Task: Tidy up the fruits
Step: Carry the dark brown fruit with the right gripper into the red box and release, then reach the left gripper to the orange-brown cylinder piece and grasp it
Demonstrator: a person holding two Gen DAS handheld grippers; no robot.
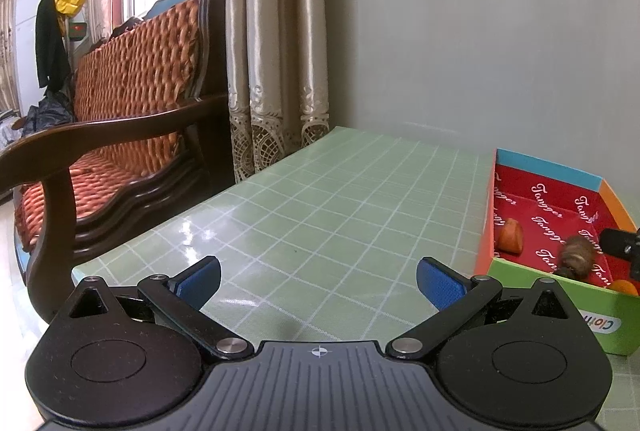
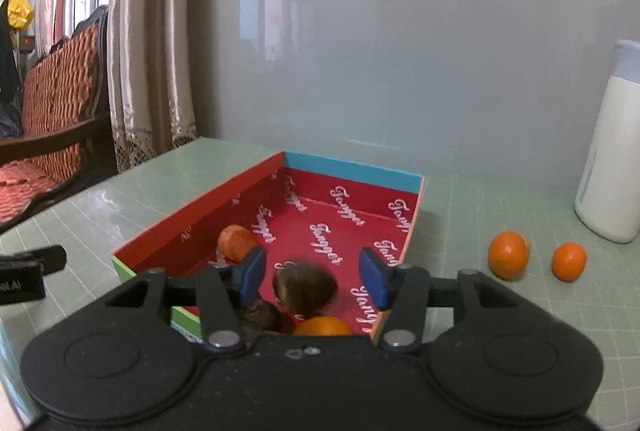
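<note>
A cardboard box [image 2: 352, 167] with a red printed lining stands on the green table; it also shows at the right of the left wrist view [image 1: 544, 165]. Inside lie an orange fruit [image 2: 237, 241], a second orange fruit [image 2: 324, 326] and two brown fuzzy kiwis [image 2: 306, 287], one blurred, between my right fingers without touching them. My right gripper [image 2: 313, 277] is open above the box's near end. Two oranges [image 2: 508, 255] lie on the table right of the box. My left gripper [image 1: 319, 285] is open and empty over the table, left of the box.
A white bottle [image 2: 610, 159] stands at the right near the grey wall. A wooden sofa [image 1: 120, 103] with orange cushions and curtains [image 1: 276, 31] lie beyond the table's left edge. The green gridded table [image 1: 320, 199] stretches ahead of the left gripper.
</note>
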